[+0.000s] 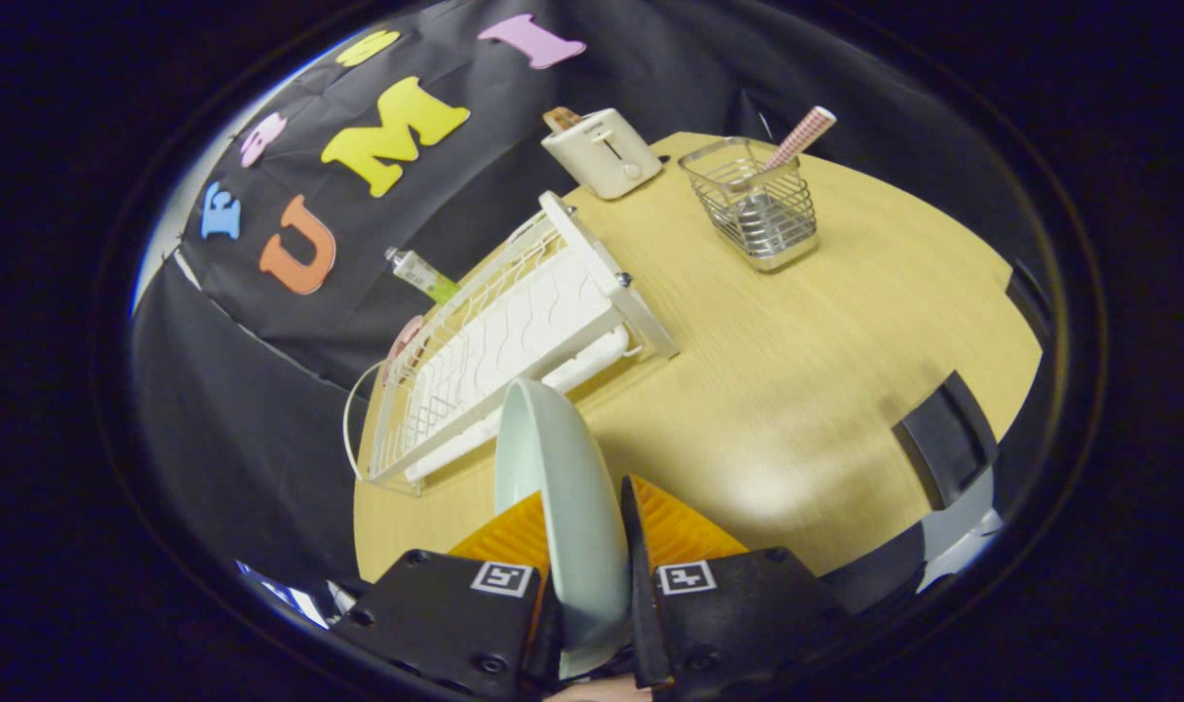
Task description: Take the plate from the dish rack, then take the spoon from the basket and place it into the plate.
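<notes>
- The gripper [584,531] is clamped on the plate [558,487]. One finger presses on each side of it.
- The plate is pale green. It stands on its edge between the two fingers, lifted off the desk [797,370].
- The plate's top rim sits just in front of the white dish rack [514,341].
- The dish rack lies on the desk, beyond the fingers. None of its slots that I can see hold a dish.
- Farther back stands a wire basket [753,210]. It is well apart from the dish rack.
- The spoon [797,139] stands in the basket. Its checked handle pokes out of the top and leans to one side.
- A white toaster [604,151] stands near the far end of the dish rack, beside the basket.
- A small tube [421,275] lies behind the dish rack, by the black cloth wall.
</notes>
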Tool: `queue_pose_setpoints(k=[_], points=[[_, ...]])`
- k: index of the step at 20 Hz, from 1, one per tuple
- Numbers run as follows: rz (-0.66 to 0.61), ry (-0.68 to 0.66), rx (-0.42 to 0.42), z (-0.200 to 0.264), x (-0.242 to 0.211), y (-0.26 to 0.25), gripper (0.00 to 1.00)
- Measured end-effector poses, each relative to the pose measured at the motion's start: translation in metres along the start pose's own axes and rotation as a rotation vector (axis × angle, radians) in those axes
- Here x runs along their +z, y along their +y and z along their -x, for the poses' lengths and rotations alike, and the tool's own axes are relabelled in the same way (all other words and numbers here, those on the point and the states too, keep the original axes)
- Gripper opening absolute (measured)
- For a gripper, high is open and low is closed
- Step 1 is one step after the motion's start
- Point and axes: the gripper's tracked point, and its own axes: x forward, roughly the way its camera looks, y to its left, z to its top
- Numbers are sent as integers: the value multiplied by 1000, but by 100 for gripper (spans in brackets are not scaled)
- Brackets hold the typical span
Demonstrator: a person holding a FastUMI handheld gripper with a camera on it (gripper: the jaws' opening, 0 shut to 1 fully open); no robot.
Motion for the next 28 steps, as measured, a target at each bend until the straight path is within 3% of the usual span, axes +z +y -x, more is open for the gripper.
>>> queue_pose_setpoints(k=[4, 16, 19, 22, 26, 28], points=[[-113, 34, 37, -13, 0, -9, 36], [-95, 19, 76, -19, 12, -5, 47], [-10, -41, 84, -6, 18, 1, 53], [125, -145, 37, 11, 34, -1, 61], [347, -363, -85, 41, 77, -10, 68], [452, -489, -170, 59, 101, -21, 78]])
